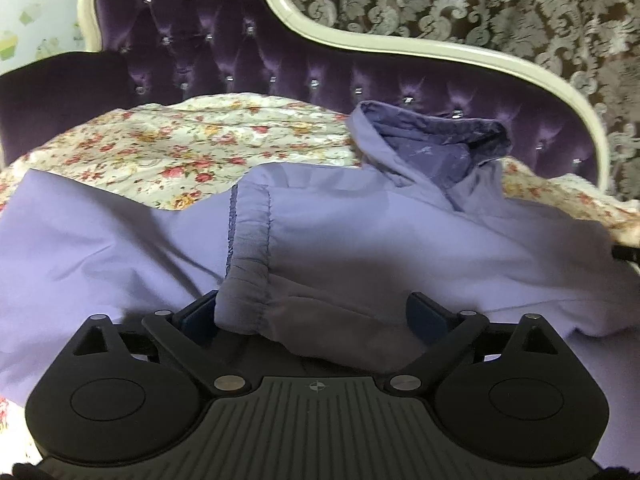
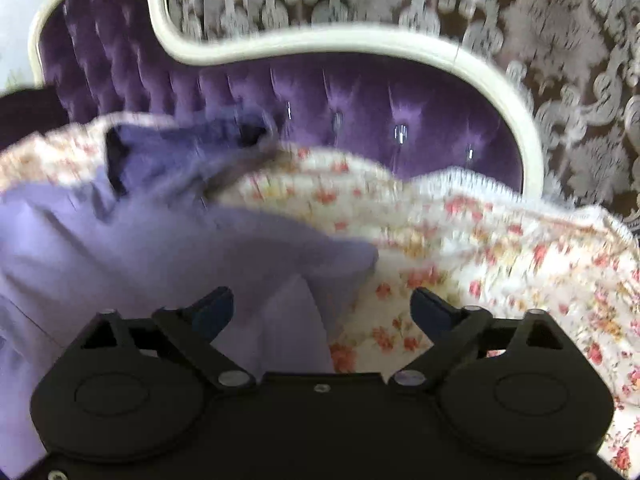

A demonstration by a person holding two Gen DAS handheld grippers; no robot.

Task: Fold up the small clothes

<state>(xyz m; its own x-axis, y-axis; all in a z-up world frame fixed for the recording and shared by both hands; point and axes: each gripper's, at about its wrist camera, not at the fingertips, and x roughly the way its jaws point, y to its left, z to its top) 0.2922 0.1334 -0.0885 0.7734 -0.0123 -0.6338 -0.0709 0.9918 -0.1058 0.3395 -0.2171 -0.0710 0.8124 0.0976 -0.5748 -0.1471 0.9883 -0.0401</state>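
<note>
Left gripper [image 1: 316,312] wide, cuff [image 1: 248,256] loose between jaws; right gripper [image 2: 322,306] wide (blurred) over jacket [image 2: 160,248] edge, quilt [image 2: 480,248].

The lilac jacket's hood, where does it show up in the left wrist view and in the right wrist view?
Left wrist: the hood sits upper right of centre, open, against the purple headboard.
Right wrist: the hood is upper left, blurred.
Shared landmark: the headboard's cream frame.

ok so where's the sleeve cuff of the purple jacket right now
In the left wrist view the cuff lies folded across the jacket, just ahead of the open left gripper, with the hood beyond it toward the headboard.
</note>
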